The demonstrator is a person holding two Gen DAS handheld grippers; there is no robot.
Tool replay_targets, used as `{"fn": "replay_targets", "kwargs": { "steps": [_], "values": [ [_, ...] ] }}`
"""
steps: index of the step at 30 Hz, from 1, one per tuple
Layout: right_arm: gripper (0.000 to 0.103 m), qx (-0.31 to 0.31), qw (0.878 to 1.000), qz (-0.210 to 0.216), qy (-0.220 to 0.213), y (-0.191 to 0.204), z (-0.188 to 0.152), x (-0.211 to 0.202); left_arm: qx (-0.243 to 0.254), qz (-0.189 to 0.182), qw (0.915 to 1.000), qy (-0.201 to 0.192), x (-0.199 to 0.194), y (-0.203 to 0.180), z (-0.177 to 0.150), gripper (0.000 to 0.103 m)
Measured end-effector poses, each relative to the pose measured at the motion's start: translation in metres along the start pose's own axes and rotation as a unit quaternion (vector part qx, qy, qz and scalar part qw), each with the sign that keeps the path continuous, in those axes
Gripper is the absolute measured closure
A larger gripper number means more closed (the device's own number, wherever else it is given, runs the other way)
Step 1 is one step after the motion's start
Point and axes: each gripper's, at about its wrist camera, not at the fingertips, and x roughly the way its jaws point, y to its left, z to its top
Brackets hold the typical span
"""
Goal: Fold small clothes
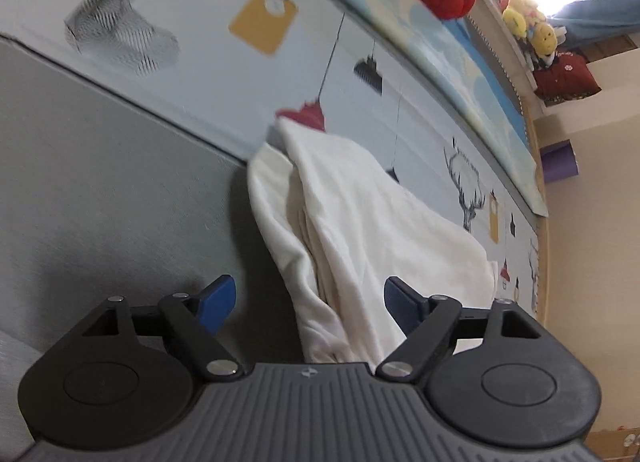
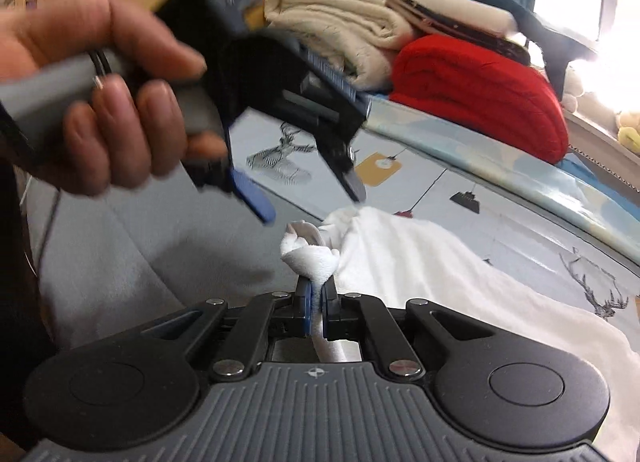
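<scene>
White garment [image 2: 440, 274]: soft, light, limp; grip bunched edges. Right claw [image 2: 316, 298] clamped on its corner; left claw [image 1: 308, 302] apart, empty.

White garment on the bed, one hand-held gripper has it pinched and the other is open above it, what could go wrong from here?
1. The right hand-held gripper pinches only a small bunched corner of the white garment; lifting could let it slip out.
2. The left hand-held gripper is open and holds nothing, so the cloth hangs from one point and may crumple instead of folding flat.
3. The garment already lies wrinkled in layers; closing there might catch several layers at once.
</scene>
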Motion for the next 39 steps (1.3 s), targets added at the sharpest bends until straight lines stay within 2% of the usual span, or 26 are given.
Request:
{"fn": "replay_targets", "kwargs": {
  "steps": [4,6,9,10,11,12,13,14,16,19,24,28,31,34,39],
  "values": [
    [0.099,0.0,1.0,0.008,-0.01,-0.005,-0.002,-0.014,-0.012,-0.008,0.9998,0.016,0.021,-0.001,0.002,0.018],
    [0.099,0.003,1.0,0.013,-0.009,-0.006,-0.002,-0.017,-0.014,0.007,0.9998,0.015,0.028,-0.005,0.005,0.018],
    [0.099,-0.006,1.0,0.024,-0.006,-0.004,-0.001,-0.019,-0.004,-0.002,0.9999,0.013,0.034,-0.013,0.003,0.022],
    [0.099,-0.009,1.0,0.026,-0.006,-0.002,-0.002,-0.019,0.002,0.003,0.9999,0.013,0.035,-0.015,0.002,0.033],
    [0.099,-0.01,1.0,0.027,-0.006,-0.001,-0.001,-0.02,0.005,0.009,0.9999,0.012,0.036,-0.016,0.002,0.048],
    [0.099,-0.009,1.0,0.029,-0.005,0.001,-0.001,-0.02,0.008,0.015,0.9998,0.012,0.036,-0.014,0.001,0.056],
    [0.099,-0.008,0.999,0.031,-0.003,0.002,0.0,-0.018,0.008,0.019,0.9997,0.013,0.034,-0.011,0.001,0.076],
    [0.099,-0.007,0.999,0.033,-0.002,0.002,0.001,-0.017,0.005,0.019,0.9997,0.014,0.031,-0.007,0.002,0.086],
    [0.099,-0.003,0.999,0.041,-0.001,0.004,0.005,-0.014,0.009,0.011,0.9999,0.006,0.018,-0.001,0.002,0.089],
    [0.099,0.002,0.997,0.072,-0.009,0.011,0.014,-0.012,0.033,0.012,0.9989,-0.031,-0.015,0.004,0.001,0.09],
    [0.099,0.023,0.988,0.143,-0.053,0.023,0.037,-0.018,0.007,-0.007,0.9969,-0.078,-0.078,0.032,-0.003,0.091],
    [0.099,0.054,0.98,0.181,-0.066,0.019,0.044,-0.024,0.005,-0.002,0.9962,-0.087,-0.091,0.03,-0.007,0.091],
    [0.099,0.062,0.981,0.176,-0.054,0.013,0.039,-0.026,0.022,0.009,0.9963,-0.083,-0.081,0.013,-0.007,0.091],
    [0.099,0.077,0.984,0.153,-0.039,-0.001,0.027,-0.035,0.041,0.008,0.9966,-0.071,-0.063,-0.009,-0.01,0.091],
    [0.099,0.123,0.989,0.085,-0.018,-0.044,-0.004,-0.062,0.077,-0.039,0.9952,-0.046,-0.026,-0.063,-0.019,0.091]
  ]
}}
